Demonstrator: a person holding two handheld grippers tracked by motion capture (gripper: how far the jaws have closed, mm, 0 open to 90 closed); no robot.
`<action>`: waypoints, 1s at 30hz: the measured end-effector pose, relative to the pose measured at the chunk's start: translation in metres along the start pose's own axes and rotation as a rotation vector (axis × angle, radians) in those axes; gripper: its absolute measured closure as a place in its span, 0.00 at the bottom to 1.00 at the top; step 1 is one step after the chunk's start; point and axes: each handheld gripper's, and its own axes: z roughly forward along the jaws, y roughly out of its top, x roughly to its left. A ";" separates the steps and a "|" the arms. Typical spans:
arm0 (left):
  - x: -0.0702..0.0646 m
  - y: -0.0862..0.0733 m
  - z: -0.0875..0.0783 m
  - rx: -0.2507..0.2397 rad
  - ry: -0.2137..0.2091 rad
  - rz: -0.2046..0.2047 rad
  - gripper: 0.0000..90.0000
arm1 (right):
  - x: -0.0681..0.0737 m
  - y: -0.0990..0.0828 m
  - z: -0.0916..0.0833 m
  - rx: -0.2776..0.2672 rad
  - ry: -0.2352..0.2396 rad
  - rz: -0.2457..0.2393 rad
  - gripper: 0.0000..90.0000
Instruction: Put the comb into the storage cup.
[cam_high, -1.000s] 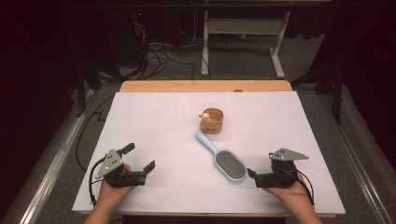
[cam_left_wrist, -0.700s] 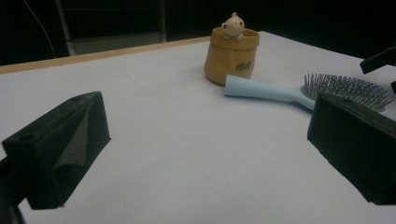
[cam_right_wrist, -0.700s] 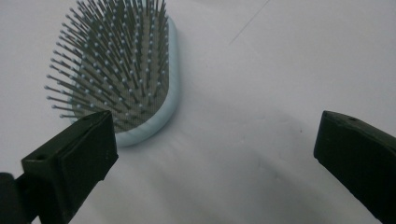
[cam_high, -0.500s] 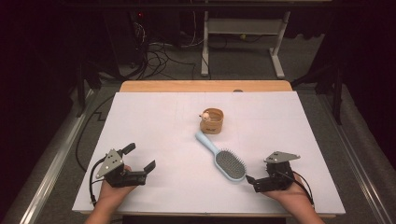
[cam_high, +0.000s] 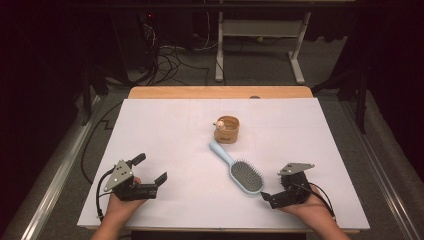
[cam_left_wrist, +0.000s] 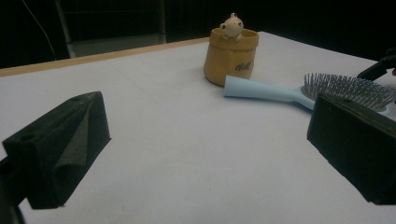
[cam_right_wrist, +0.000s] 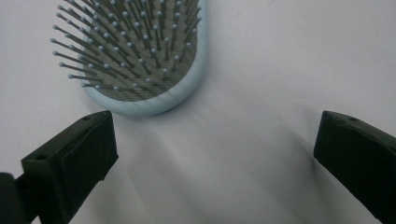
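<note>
Moved: right gripper (cam_high: 266, 196) has slid down and toward the person's left over the last second, so it now sits low on the table just beside the rounded end of the hairbrush (cam_high: 242, 172); the left gripper (cam_high: 150, 174) has stayed where it was.
Meaning: judging by that approach, the brush is the thing being gone for, and the reach is nearly closed but no grasp has begun.
Right gripper state: jaws spread wide with nothing between them; in the right gripper view the brush head (cam_right_wrist: 140, 56) lies just ahead of the left-hand jaw, off centre rather than between the two.
Left gripper state: jaws wide apart and empty, resting near the table's near-left edge, well apart from the brush (it looks idle).
Brush position: flat on the white table cover (cam_high: 165, 130), bristles up, pale blue handle pointing away toward the small tan pouch (cam_high: 227, 130).
Around: the pouch stands upright just beyond the handle tip, a little figure (cam_left_wrist: 231, 24) peeking over its rim; in the left gripper view the handle end looks close to the pouch, and I cannot tell whether they touch.
In the way: nothing lies between the right gripper and the brush head; the likely snag is alignment, since the head is wide and off to one side of the open jaws.
</note>
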 end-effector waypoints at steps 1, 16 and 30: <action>0.000 0.000 0.000 0.000 0.002 0.000 0.00 | 0.001 0.001 0.001 0.005 0.003 -0.001 0.00; -0.001 -0.001 0.000 0.009 0.001 0.000 0.00 | 0.012 0.009 0.005 0.064 0.030 -0.045 0.00; -0.002 -0.001 -0.001 0.007 -0.003 -0.007 0.00 | 0.023 0.045 0.015 0.129 0.037 -0.080 0.00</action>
